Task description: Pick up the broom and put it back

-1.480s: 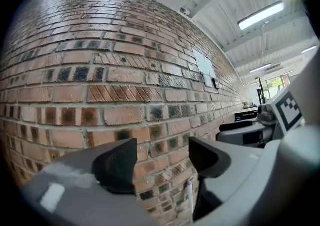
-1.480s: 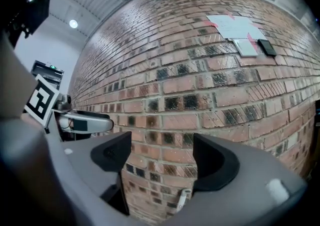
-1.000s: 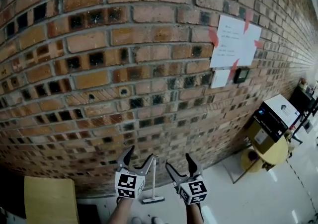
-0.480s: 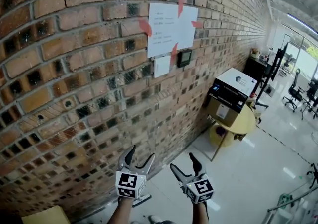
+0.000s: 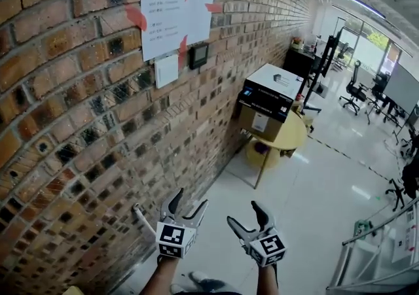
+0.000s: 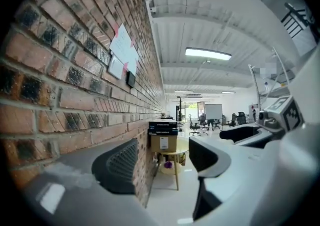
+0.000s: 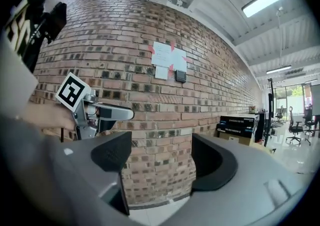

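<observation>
Head view, lower centre: your left gripper (image 5: 190,201) and right gripper (image 5: 243,214) both gape empty. A pale stick, likely the broom handle (image 5: 140,215), slants against the brick wall (image 5: 78,123) at lower left, just beside your left gripper, the nearer one; its head is hidden.

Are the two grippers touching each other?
Apart. The head view shows the left gripper and the right gripper side by side, with a strip of pale floor plainly visible between them.
</observation>
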### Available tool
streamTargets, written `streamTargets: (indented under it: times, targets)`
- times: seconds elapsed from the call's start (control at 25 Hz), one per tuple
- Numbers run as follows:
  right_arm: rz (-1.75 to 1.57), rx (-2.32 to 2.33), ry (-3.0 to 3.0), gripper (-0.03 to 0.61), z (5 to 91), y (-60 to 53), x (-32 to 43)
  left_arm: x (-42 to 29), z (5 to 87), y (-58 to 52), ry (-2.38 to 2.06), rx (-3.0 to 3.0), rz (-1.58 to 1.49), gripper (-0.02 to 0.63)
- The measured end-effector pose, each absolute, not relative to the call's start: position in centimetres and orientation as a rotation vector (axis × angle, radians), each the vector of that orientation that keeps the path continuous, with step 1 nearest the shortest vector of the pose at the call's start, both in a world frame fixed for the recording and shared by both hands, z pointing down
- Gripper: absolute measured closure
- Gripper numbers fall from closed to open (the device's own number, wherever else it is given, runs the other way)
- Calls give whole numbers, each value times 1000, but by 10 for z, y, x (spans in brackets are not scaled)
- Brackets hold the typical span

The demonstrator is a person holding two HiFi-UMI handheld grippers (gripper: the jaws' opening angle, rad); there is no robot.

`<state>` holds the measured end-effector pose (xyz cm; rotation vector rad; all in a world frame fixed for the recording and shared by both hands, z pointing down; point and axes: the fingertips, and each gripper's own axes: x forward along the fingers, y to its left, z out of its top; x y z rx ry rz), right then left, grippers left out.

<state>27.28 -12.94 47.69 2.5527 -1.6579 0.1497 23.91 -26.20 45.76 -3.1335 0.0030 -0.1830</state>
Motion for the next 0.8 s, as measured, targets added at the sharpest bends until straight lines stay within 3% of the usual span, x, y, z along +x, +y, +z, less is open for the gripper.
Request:
streamTargets:
  times: [0.44,0.8]
  targets:
    - [454,2467,-1633,198,589,-142,278,227,522,-300,67,-3178,-357,290]
    - [728,2056,-1817,198,740,-232,209,131,570,-384,496,-3161,-532,290]
